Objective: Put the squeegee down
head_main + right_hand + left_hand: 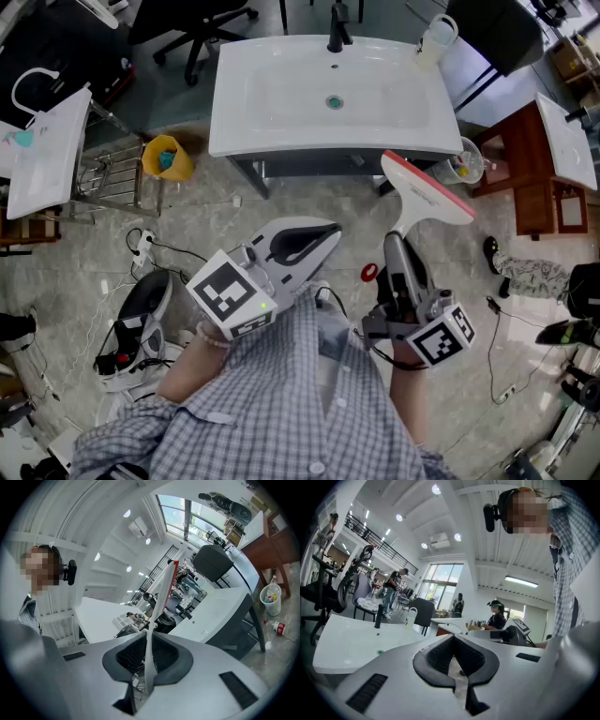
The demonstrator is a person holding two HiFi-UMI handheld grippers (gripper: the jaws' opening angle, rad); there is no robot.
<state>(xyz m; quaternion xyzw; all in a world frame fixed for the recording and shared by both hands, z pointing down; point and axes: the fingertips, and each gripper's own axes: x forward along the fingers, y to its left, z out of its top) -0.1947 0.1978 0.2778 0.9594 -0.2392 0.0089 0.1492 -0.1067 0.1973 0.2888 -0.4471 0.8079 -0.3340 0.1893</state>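
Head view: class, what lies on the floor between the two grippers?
A small red object lies on the floor, in the gap between the left gripper and the right gripper, which grips the squeegee. The head view shows it.

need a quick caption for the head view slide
Right gripper holds a white, red-edged squeegee in front of the white sink; left gripper is shut and empty.

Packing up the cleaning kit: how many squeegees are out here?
1: the squeegee, clamped in the right gripper, blade in front of the sink; others may be hidden.
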